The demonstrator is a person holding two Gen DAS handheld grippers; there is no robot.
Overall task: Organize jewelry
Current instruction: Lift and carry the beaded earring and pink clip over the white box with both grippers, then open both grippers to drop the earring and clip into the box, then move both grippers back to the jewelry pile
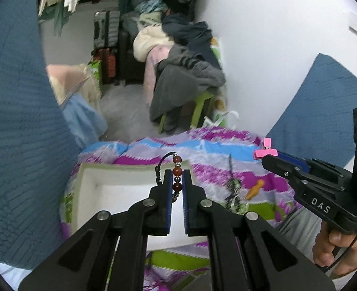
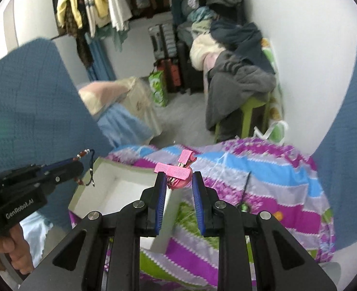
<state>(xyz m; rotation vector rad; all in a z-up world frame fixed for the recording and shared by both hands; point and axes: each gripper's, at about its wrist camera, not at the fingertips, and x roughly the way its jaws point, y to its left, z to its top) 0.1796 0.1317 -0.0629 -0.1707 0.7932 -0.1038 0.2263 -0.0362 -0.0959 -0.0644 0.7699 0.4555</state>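
My left gripper (image 1: 177,173) is shut on a bracelet of dark red beads (image 1: 177,171) with a black cord, held above the open white box (image 1: 91,181). The bracelet also shows in the right wrist view (image 2: 82,154). My right gripper (image 2: 177,178) is shut on a pink hair clip (image 2: 178,171), held just right of the box (image 2: 110,169) and above the blanket. The clip also shows in the left wrist view (image 1: 265,150), at the tip of the right gripper (image 1: 269,160).
The box rests on a purple, blue and green striped blanket (image 2: 263,181). A small orange item (image 1: 254,189) and a dark thin piece (image 1: 231,181) lie on the blanket right of the box. Blue cushions (image 1: 16,121) flank both sides. Piled clothes (image 2: 239,72) stand beyond.
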